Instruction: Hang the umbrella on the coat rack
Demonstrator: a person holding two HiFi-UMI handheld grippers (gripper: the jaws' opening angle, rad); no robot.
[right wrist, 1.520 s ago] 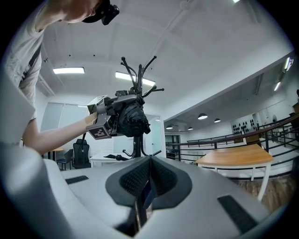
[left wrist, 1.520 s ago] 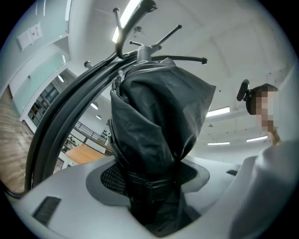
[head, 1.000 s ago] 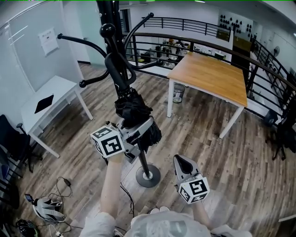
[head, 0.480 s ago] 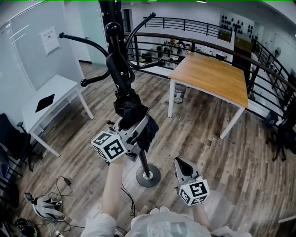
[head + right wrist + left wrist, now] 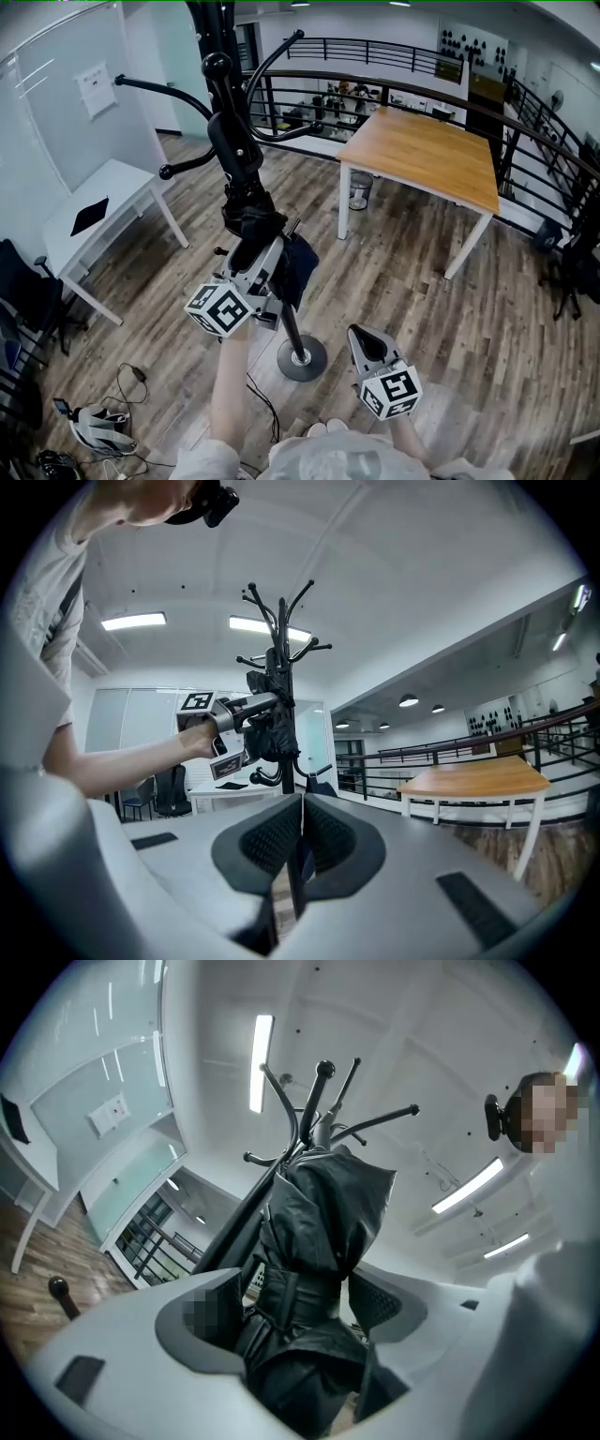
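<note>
A black folded umbrella point(image 5: 251, 217) hangs along the pole of the black coat rack point(image 5: 212, 56), its thick handle up among the hooks. How the handle catches a hook is hidden. My left gripper point(image 5: 267, 259) points up at the umbrella's lower end. Its jaws are opening, and the strapped fabric point(image 5: 319, 1241) stands between the pads with a slit of light at the right pad. My right gripper point(image 5: 362, 339) is lower right near the rack's round base point(image 5: 300, 357), shut and empty point(image 5: 301, 834). The right gripper view shows the rack point(image 5: 280, 639) with the umbrella point(image 5: 269, 731) ahead.
A wooden table point(image 5: 427, 150) stands to the right and a white desk point(image 5: 94, 202) to the left. A black railing point(image 5: 394, 89) runs behind the rack. Cables and a headset point(image 5: 94, 422) lie on the plank floor at lower left. Curved hooks point(image 5: 159, 86) stick out around the pole.
My left gripper has slid down and back along the umbrella and tilted up, and its jaws stand wider. The umbrella hangs slimmer against the pole. The right gripper has stayed put.
</note>
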